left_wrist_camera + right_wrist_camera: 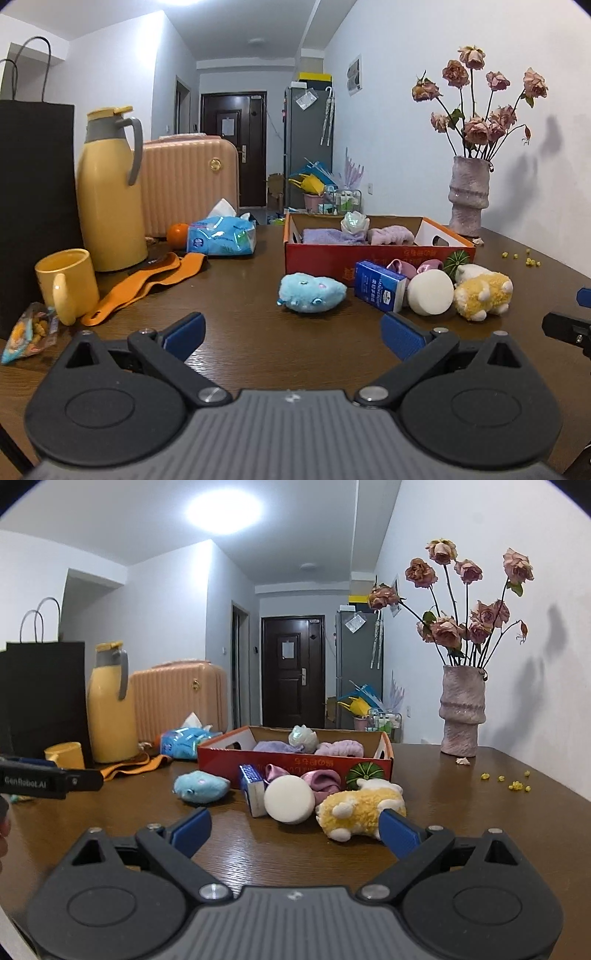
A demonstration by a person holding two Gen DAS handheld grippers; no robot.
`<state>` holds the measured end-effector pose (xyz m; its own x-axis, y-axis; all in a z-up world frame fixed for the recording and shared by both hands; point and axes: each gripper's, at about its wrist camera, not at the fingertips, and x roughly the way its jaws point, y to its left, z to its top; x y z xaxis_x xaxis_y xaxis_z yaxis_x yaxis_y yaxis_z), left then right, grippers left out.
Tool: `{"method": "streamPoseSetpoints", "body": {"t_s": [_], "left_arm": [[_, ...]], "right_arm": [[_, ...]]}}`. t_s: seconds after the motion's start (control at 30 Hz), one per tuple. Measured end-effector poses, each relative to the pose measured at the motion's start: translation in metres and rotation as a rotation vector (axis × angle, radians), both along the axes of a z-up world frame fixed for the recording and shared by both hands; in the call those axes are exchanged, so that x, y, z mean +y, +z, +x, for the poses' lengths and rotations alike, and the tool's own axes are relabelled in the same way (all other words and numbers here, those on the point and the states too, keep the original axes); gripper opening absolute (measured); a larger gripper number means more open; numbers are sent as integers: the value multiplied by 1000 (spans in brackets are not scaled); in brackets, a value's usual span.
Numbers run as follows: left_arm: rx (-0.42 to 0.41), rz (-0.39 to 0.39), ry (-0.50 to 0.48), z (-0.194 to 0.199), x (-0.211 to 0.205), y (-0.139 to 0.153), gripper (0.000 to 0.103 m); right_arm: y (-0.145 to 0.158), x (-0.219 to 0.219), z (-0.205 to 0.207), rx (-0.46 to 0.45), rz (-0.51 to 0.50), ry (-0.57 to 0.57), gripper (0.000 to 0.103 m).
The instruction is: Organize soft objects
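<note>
1. My right gripper (291, 830) sits low over the dark wooden table (480, 812), jaws spread wide and holding nothing. My left gripper (291, 332) is likewise wide open and empty.
2. Nearest to my right jaws lies the fluffy yellow-and-white plush animal (358, 808), on its side; my right-hand blue pad (397, 832) is just beside its rump, seemingly not yet around it.
3. I judge this plush to be the step in hand: I should shift right so both pads straddle its body, then close gently across the middle, not on a leg.
4. Touching it on the left is a round white sponge puff (290, 799), then a blue-and-white tissue packet (253, 788); I must avoid dragging these.
5. Ahead of my left jaws rests a pale blue plush toy (312, 291), well apart from the pile.
6. Beyond stands the red cardboard box (295, 766), already holding lilac cloths, where the soft things belong.
</note>
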<state>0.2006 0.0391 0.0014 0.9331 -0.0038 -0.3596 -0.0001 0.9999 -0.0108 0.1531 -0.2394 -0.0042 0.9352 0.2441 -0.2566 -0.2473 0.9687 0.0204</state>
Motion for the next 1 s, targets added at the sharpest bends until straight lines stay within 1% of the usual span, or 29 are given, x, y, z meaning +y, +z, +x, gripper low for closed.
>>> {"method": "streamPoseSetpoints", "body": {"t_s": [0.17, 0.27, 0.4, 0.47, 0.5, 0.57, 0.63, 0.67, 0.7, 0.73, 0.77, 0.8, 0.83, 0.9, 0.93, 0.97, 1.0], "left_arm": [[42, 6, -13, 16, -3, -10, 103], [65, 5, -10, 30, -1, -15, 103], [72, 11, -22, 54, -1, -15, 103], [72, 7, -31, 71, 0, -14, 103], [75, 7, -32, 79, 0, -14, 103], [80, -1, -49, 102, 4, -15, 103], [76, -10, -58, 125, 10, -18, 102], [80, -5, -36, 139, 14, -18, 97], [82, -4, -34, 151, 18, -18, 93], [91, -9, -50, 165, 23, -19, 89], [109, -13, -55, 175, 27, -19, 81], [124, -24, -63, 185, 31, -20, 73], [138, -49, -71, 195, 36, -21, 71], [191, -130, -67, 216, 48, -28, 55], [225, -172, -65, 224, 53, -32, 52], [256, -235, -76, 231, 60, -37, 51], [276, -294, -88, 236, 66, -42, 51]], "right_arm": [[-1, 2, 17, 29, 7, -8, 97], [-2, 6, 31, 46, -2, -4, 94], [0, 17, 57, 72, -1, 36, 89], [2, 25, 73, 82, 1, 58, 81], [3, 29, 83, 95, 4, 74, 80], [5, 40, 102, 121, 15, 105, 70], [4, 50, 122, 146, 38, 136, 66], [3, 56, 132, 161, 55, 151, 63], [2, 62, 143, 179, 77, 167, 61], [0, 68, 153, 205, 96, 184, 56], [-2, 75, 163, 238, 116, 199, 51], [-4, 82, 172, 271, 138, 217, 51], [-8, 91, 182, 302, 162, 235, 51], [-15, 105, 199, 355, 199, 234, 51], [-18, 109, 206, 372, 224, 229, 49], [-21, 113, 214, 392, 256, 219, 46], [-23, 117, 223, 412, 289, 207, 45]]}}
